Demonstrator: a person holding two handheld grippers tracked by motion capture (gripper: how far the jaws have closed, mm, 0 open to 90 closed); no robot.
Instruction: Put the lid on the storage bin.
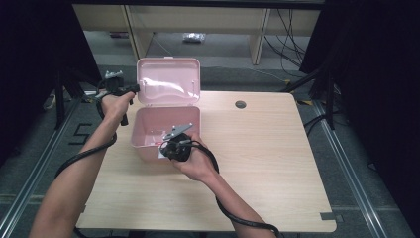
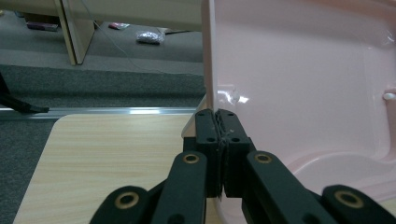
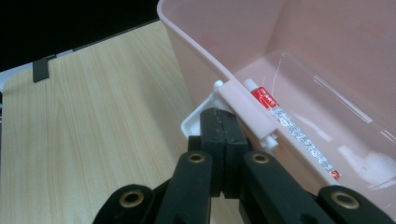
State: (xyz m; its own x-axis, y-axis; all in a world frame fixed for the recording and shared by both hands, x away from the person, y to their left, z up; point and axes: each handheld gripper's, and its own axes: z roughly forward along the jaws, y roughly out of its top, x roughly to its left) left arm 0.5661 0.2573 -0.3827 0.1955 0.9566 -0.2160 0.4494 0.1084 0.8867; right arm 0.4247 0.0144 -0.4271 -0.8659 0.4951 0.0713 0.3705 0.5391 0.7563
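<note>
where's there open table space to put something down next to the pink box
The right half of the table, from the pink box across to the right edge, is bare up to the cable hole. The front strip is bare too, crossed by forearms. Around the box is crowded: left tool on the lid, right tool at its latch.

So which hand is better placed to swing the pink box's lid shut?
Left, probably: the left gripper already pinches the raised lid edge. The right gripper grips the front latch.

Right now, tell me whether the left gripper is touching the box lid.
Touching. The left gripper view shows the left gripper with its jaws shut on the edge of the pink lid, with no gap.
</note>
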